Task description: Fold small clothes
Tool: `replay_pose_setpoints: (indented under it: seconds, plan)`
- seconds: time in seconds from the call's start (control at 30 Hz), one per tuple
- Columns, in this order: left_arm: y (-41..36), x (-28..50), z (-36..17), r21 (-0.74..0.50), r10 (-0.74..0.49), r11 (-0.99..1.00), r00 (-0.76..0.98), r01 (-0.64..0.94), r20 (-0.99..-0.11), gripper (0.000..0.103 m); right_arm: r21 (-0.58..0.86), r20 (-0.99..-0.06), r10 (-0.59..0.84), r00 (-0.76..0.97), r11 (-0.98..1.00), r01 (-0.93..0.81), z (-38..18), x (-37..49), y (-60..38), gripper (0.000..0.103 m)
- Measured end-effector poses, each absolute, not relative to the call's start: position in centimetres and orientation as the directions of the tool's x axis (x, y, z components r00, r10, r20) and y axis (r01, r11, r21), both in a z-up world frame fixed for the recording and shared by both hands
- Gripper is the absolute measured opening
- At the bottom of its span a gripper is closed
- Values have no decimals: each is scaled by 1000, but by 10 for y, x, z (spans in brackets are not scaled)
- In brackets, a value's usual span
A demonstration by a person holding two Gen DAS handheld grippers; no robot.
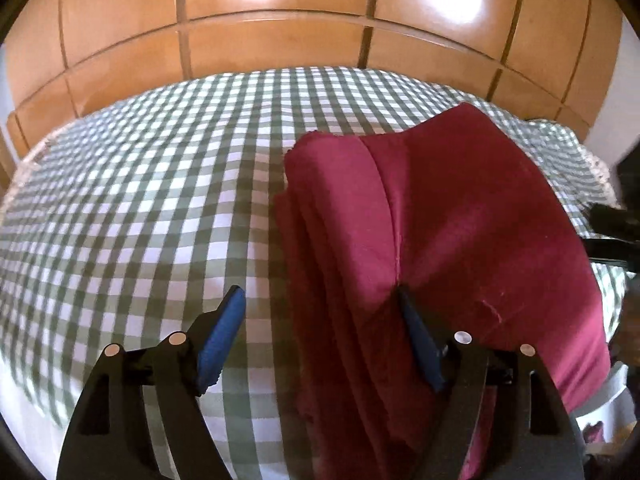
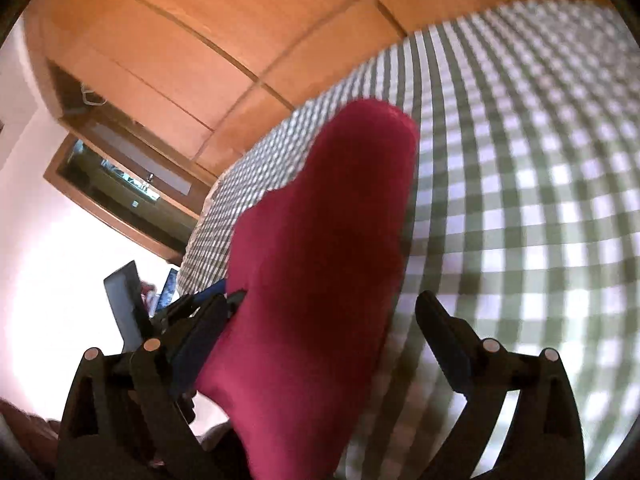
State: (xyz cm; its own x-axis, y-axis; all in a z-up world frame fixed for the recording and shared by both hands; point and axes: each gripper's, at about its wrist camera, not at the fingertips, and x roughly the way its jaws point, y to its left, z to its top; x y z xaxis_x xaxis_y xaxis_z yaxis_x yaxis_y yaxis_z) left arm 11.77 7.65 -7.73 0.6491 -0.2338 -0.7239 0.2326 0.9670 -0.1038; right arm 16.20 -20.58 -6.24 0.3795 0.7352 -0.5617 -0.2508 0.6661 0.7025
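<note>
Red cloth: your dark red garment lay folded in soft layers on the bed, on the right side of your left camera's picture. A seam ran down its top layer.
Where it sat: it rested on the green and white checked cover, with its near end hanging toward you past the bed's edge.
Your left gripper: your left gripper was spread wide. One blue finger pad was over the checked cover, apart from the cloth. The other blue pad was against the red cloth, right where the seam came down. Nothing was pinched between them.
Your right gripper: your right gripper was spread wide too. The red garment filled the gap between its two fingers, and it looked lifted up close to the camera. The pads did not press on it from both sides. You could not tell from that blurry picture if the left finger touched the cloth.
Other gripper seen: a dark piece of your right gripper showed at the right edge of the left picture, just beside the cloth.
Behind the bed: wooden panels stood past the far end of the cover.
Side of room: a wooden shelf unit showed at the left of your right camera's picture.
</note>
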Motion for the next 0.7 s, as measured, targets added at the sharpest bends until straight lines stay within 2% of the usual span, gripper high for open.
replay_pose_setpoints:
  seconds: [0.1,0.17,0.2,0.27,0.3,0.33,0.4,0.57,0.7]
  plan:
    - [87,120,-84,-192,-310,949,628,251,-714,76,710,-581,749,318,657,-252,-80,178,-187,94]
    - [97,121,-90,-276,-383,924,606,266,-698,73,691,-596,743,305,668,-278,-86,183,-173,90]
    - [99,122,-93,-316,-422,907,594,279,-685,71,675,-607,733,307,679,-289,-86,185,-168,84]
    - [104,123,-98,-389,-495,869,571,306,-655,57,660,-617,722,314,692,-293,-85,187,-160,74]
    - [105,122,-99,-422,-528,849,558,318,-641,52,652,-621,715,321,698,-296,-82,187,-159,65]
    - [105,122,-100,-451,-552,832,549,322,-627,48,640,-623,708,331,705,-304,-79,186,-157,57]
    - [100,120,-97,-453,-564,825,544,338,-621,43,603,-624,692,362,722,-340,-60,175,-150,50]
    - [68,125,-80,-466,-624,781,502,414,-599,40,562,-571,683,456,730,-389,-27,155,-171,46]
    - [11,147,-62,-436,-662,743,462,507,-590,40,531,-547,625,556,773,-346,-10,152,-218,46]
